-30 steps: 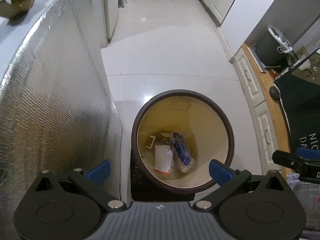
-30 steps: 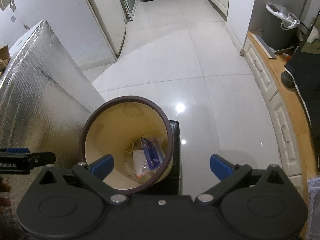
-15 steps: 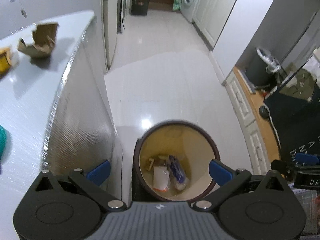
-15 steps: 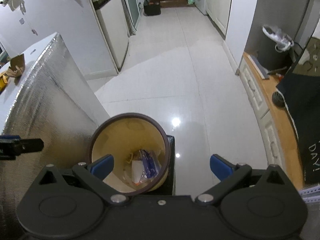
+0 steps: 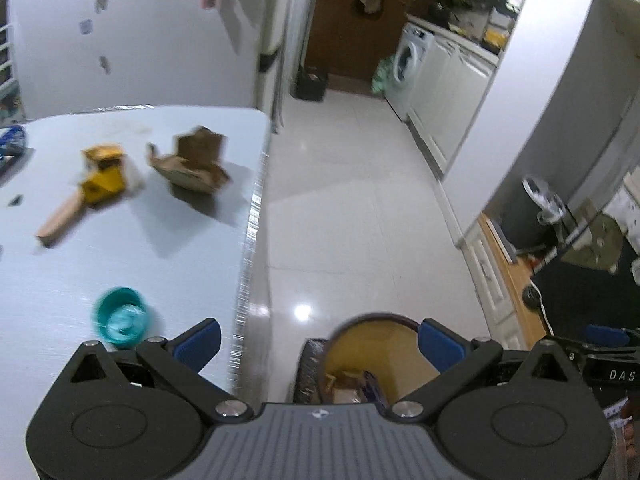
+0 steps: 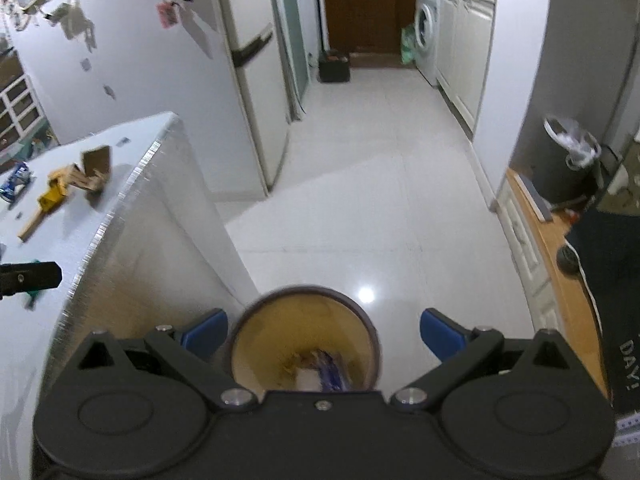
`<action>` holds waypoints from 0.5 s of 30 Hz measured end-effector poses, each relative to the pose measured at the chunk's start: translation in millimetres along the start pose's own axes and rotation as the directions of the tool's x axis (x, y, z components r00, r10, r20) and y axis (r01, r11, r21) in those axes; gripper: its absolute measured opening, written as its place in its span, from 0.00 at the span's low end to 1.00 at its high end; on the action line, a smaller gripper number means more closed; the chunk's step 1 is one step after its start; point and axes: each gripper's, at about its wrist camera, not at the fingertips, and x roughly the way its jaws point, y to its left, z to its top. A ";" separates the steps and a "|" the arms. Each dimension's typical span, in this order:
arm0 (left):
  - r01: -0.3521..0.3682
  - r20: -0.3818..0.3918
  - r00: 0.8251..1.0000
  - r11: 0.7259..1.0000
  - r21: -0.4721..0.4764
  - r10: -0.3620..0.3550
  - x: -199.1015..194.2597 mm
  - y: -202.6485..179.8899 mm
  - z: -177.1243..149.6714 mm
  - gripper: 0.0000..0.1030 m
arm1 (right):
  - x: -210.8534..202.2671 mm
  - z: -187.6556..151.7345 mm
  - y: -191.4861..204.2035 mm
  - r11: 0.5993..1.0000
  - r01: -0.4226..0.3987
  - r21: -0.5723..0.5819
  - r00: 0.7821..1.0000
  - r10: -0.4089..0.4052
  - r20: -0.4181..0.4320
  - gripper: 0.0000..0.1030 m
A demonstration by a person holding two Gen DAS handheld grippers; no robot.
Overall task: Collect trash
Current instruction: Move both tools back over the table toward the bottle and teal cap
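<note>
Left gripper [image 5: 318, 340]: jaws spread wide, nothing between them; held above the worktop's right edge, with the left blue pad over the worktop and the right blue pad over the bin's rim.
Right gripper [image 6: 324, 330]: jaws spread wide, nothing between them; held above the bin, which sits in the gap between the 2 blue pads.
Bin [image 6: 304, 294]: round, dark brown rim, yellowish inside, standing on the white floor just beside the worktop's side wall; in the left wrist view [image 5: 374, 318] it lies low and toward the right pad.
Trash in bin [image 6: 326, 368]: a blue wrapper, a white piece and brown scraps on the bottom, partly hidden by the gripper body.
Worktop [image 5: 120, 264]: pale, shiny surface with a foil-like side wall; trash is spread over it, all of it well apart from both sets of jaws except the teal lid.
Teal lid [image 5: 120, 318]: round, blurred, lying on the worktop just beyond the left gripper's left pad, outside the jaw gap.
Torn cardboard box [image 5: 192, 160]: brown, open flaps, far side of the worktop near its right edge.
Yellow carton [image 5: 102, 178]: crumpled, just left of the cardboard box.
Wooden stick [image 5: 60, 220]: flat, pale brown, running from the carton toward the near left.
Blue wrapper [image 6: 16, 180]: at the worktop's far left edge, only partly in view.
Floor [image 5: 360, 208]: white glossy tile, 1 bright light reflection just beyond the bin.
</note>
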 end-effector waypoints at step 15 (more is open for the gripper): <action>-0.113 0.130 0.983 0.985 -0.128 0.130 -78.4 125.1 5.7 1.00 | -6.3 18.7 142.7 0.976 -0.150 -0.161 0.983 0.164 0.081 1.00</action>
